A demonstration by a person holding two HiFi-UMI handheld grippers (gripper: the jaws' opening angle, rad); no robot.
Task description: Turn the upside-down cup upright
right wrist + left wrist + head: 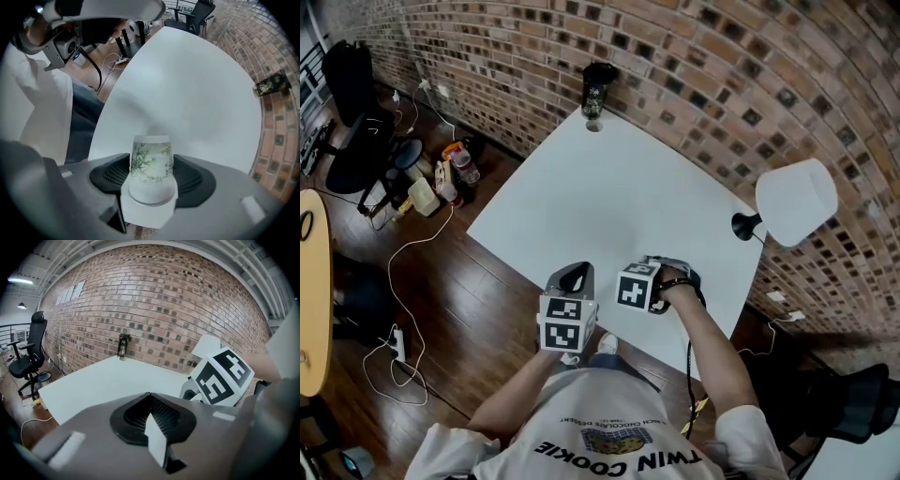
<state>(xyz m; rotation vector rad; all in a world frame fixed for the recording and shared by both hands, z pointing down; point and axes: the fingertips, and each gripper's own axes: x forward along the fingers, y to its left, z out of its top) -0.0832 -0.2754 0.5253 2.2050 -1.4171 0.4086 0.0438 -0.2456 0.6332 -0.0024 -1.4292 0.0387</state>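
Right gripper view: right hand-held gripper (pixel 151 177) clamps white cup (pixel 151 159), green leaf print; left hand-held gripper (pixel 153 420) closed.

One cup (pixel 151 169), one can (pixel 597 89), one lamp (pixel 795 202).

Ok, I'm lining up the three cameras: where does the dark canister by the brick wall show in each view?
Head view: dark canister at top centre, on the white table's far corner.
Left gripper view: left of centre, at the table's far edge.
Right gripper view: far right, above mid-height, tipped sideways in the picture, beyond the cup.
Shared landmark: the brick wall right behind it.
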